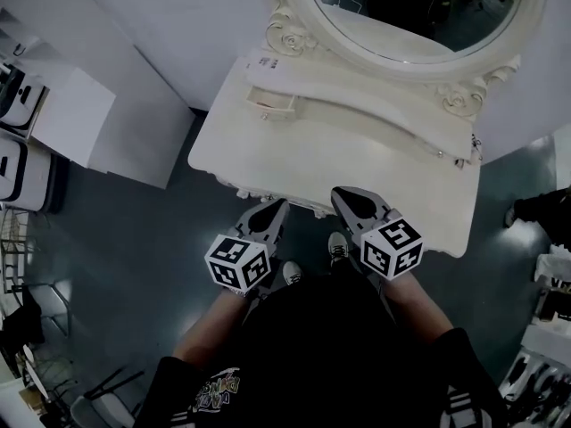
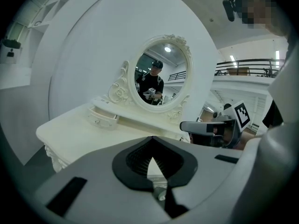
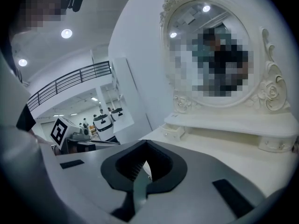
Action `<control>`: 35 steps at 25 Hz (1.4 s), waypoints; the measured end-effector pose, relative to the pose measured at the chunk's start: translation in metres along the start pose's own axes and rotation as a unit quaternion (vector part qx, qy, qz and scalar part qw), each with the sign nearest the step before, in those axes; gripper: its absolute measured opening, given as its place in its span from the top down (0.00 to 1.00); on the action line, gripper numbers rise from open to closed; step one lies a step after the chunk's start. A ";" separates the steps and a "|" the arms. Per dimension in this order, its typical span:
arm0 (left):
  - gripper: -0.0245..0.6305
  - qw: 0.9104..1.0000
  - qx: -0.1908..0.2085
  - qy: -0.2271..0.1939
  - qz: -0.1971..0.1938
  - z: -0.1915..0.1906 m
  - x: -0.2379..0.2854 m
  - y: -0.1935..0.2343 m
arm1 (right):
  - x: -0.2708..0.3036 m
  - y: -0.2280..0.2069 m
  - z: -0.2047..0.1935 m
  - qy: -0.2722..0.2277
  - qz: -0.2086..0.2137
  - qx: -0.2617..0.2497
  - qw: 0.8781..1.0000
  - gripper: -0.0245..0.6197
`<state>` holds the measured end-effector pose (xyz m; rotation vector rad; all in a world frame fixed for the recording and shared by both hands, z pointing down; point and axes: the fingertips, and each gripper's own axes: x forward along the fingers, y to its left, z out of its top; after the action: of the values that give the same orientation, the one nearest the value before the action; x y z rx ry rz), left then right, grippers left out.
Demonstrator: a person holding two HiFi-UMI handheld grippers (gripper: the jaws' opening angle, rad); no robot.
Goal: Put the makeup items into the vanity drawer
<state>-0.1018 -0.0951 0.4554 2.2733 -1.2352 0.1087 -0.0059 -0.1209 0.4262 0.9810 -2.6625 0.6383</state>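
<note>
Makeup items are not showing in any view: the vanity top [image 1: 357, 163], filling the centre of the head view, is lying bare below the oval mirror [image 1: 410, 7]. The vanity drawer [image 1: 270, 105], at the upper left of the tabletop, is sitting slightly proud of its shelf; I cannot tell whether it is open enough to load. The left gripper [image 1: 278, 207] and right gripper [image 1: 343, 196] are hovering side by side at the table's near edge, lower centre, each with jaws closed tip to tip on nothing. The likely trouble is reaching in with the jaws closed, so they nudge the drawer's small knob aside instead of gripping it.
</note>
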 end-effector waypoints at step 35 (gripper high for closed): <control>0.96 0.996 0.006 0.005 -0.092 -0.048 -0.083 -0.058 | -0.054 0.129 -0.079 0.012 -0.023 -0.009 1.000 0.92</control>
<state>-0.0950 0.0163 0.4447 2.3817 -1.0181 0.0599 -0.0461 0.0344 0.4349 1.0195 -2.6136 0.6118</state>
